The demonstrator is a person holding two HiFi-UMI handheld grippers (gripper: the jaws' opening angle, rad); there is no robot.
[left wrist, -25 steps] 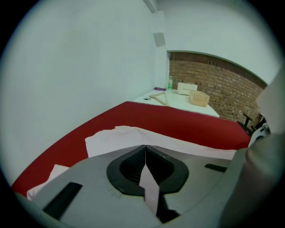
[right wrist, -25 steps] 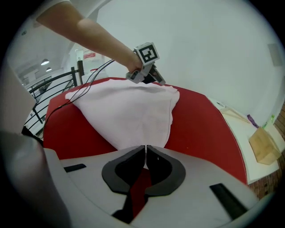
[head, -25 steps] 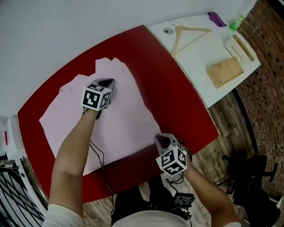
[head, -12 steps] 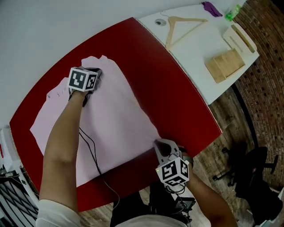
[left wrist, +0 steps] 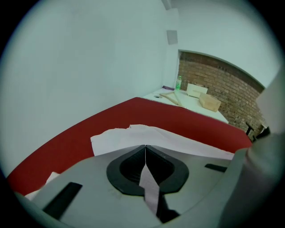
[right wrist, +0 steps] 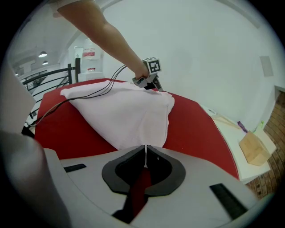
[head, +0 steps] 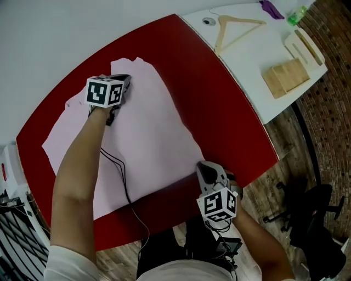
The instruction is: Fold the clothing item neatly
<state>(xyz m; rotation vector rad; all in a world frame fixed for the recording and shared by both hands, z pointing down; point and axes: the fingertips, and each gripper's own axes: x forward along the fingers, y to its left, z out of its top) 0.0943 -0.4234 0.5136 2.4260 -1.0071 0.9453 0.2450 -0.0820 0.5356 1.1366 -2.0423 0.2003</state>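
Note:
A pale pink garment (head: pixel 153 131) lies spread on the red table (head: pixel 225 110). My left gripper (head: pixel 124 81) sits near the garment's far edge. It is shut, and a strip of the pink cloth (left wrist: pixel 149 187) is pinched between its jaws (left wrist: pixel 145 147). My right gripper (head: pixel 205 166) is at the garment's near right corner by the table's front edge. It is shut on the hem there (right wrist: pixel 145 148). In the right gripper view the garment (right wrist: pixel 129 109) stretches away to the left gripper (right wrist: pixel 149 80).
A black cable (head: pixel 118 167) trails from the left hand across the cloth. Beside the red table, a white table (head: pixel 252 66) holds a wooden hanger (head: pixel 236 28), a wooden block (head: pixel 285 77), a tray (head: pixel 307 46) and a green bottle (head: pixel 296 14). A black chair (head: pixel 315 219) stands at the lower right.
The left gripper has moved toward the garment's far edge with cloth in its jaws. The right gripper has stayed at the near corner.

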